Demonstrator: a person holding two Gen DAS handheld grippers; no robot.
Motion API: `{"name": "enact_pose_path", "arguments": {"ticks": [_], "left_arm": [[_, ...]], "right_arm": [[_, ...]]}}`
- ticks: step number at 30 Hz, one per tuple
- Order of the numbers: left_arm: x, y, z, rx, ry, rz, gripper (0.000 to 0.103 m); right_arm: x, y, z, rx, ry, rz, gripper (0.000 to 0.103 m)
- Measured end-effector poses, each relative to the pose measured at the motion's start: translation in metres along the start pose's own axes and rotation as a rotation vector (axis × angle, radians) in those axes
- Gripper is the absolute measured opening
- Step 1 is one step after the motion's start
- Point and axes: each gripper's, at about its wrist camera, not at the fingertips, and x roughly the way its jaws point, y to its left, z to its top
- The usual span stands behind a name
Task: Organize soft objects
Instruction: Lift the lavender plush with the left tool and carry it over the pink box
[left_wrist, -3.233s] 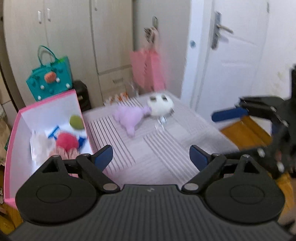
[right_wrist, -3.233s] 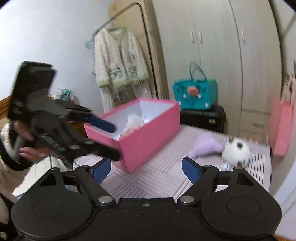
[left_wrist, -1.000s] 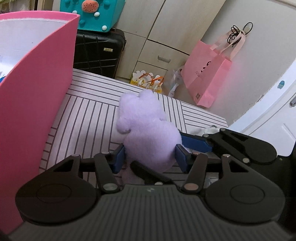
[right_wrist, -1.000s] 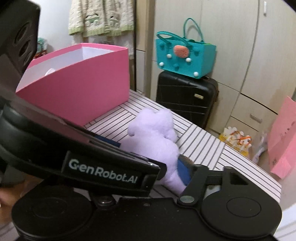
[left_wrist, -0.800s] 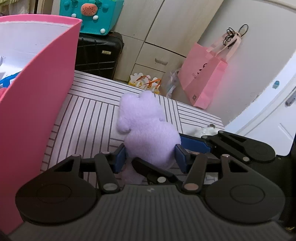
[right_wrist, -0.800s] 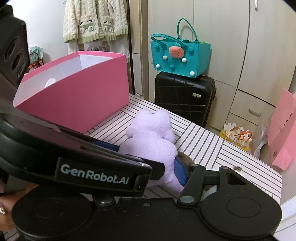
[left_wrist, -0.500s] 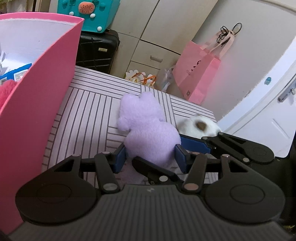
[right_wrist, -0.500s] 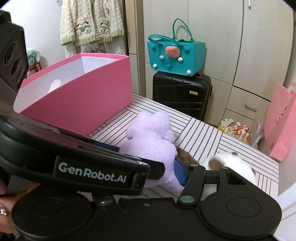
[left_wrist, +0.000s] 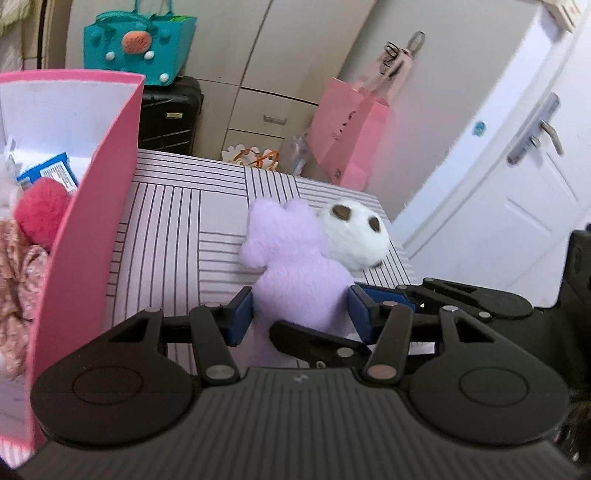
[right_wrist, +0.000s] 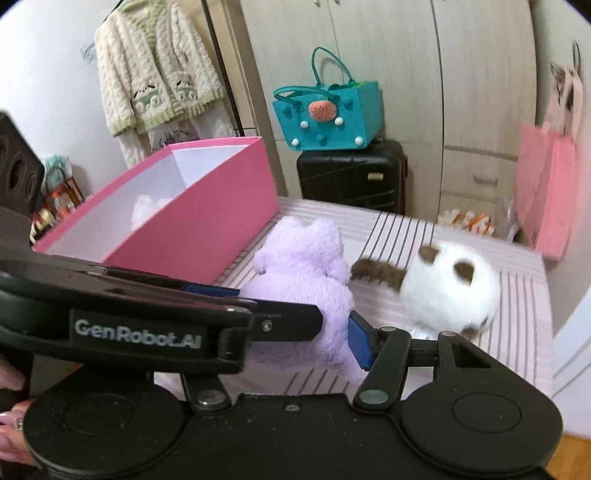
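A purple plush toy (left_wrist: 291, 266) (right_wrist: 303, 273) is squeezed by both grippers at once over the striped table (left_wrist: 177, 221). My left gripper (left_wrist: 301, 314) is shut on its body, blue pads (left_wrist: 242, 317) pressing in from both sides. My right gripper (right_wrist: 291, 321) is shut on the same toy. Its right pad (right_wrist: 360, 339) shows and its left pad is hidden behind the left gripper's body. A white plush with brown patches (left_wrist: 354, 236) (right_wrist: 447, 291) lies just right of the purple one. The pink box (left_wrist: 92, 206) (right_wrist: 207, 221) stands open to the left.
Inside the pink box lie a red plush (left_wrist: 40, 210), floral cloth and a blue packet. Behind the table stand a black suitcase (right_wrist: 351, 177) with a teal bag (right_wrist: 328, 114) on it, a pink paper bag (left_wrist: 347, 140), wardrobe doors and a white door (left_wrist: 517, 184).
Both grippers have risen and pulled back with the purple plush between them. The white plush has come into view beside it, and more of the box's inside shows.
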Motion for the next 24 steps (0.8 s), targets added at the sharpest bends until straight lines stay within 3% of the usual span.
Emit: {"name": "enact_pose_path", "arguments": {"ticks": [9, 24], "left_arm": [[-0.041, 0.003, -0.02, 0.064, 0.061, -0.038, 0.053], [-0.11, 0.038, -0.031, -0.005, 0.183, -0.135, 0.051]], "right_arm": [[-0.025, 0.022, -0.026, 0.102, 0.051, 0.11, 0.066], [-0.045, 0.074, -0.023, 0.135, 0.177, 0.221, 0.066]]}}
